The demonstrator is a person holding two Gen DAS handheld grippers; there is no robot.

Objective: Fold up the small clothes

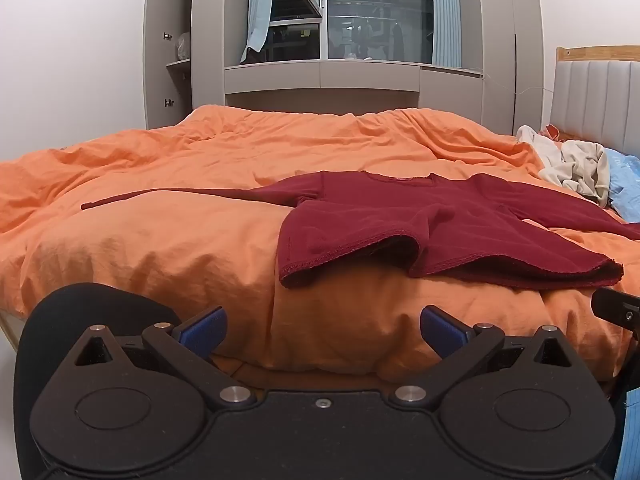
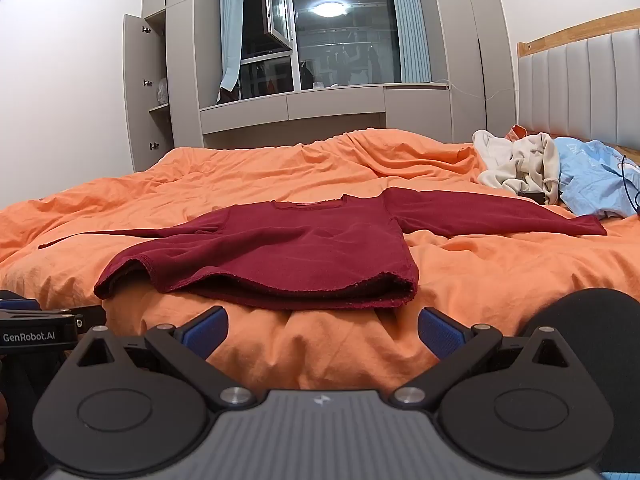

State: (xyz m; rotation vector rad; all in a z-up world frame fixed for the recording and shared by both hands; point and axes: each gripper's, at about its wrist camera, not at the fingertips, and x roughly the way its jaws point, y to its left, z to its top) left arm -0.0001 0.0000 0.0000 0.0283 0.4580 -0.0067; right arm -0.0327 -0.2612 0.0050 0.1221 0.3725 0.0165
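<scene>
A dark red long-sleeved shirt (image 1: pixel 420 220) lies spread on the orange bed cover (image 1: pixel 160 248), neck away from me, both sleeves stretched out sideways. Its near hem is lifted in folds. It also shows in the right wrist view (image 2: pixel 288 248). My left gripper (image 1: pixel 322 330) is open and empty, low at the bed's near edge, short of the shirt's left hem corner. My right gripper (image 2: pixel 322 330) is open and empty, just short of the hem's right part. The left gripper's body (image 2: pixel 40 328) shows at the left edge of the right wrist view.
A crumpled cream garment (image 2: pixel 520 164) and a light blue garment (image 2: pixel 596 184) lie at the bed's right by the padded headboard (image 2: pixel 580 92). Grey cabinets, one with an open door (image 2: pixel 148 92), and a window (image 2: pixel 340 32) stand beyond the bed.
</scene>
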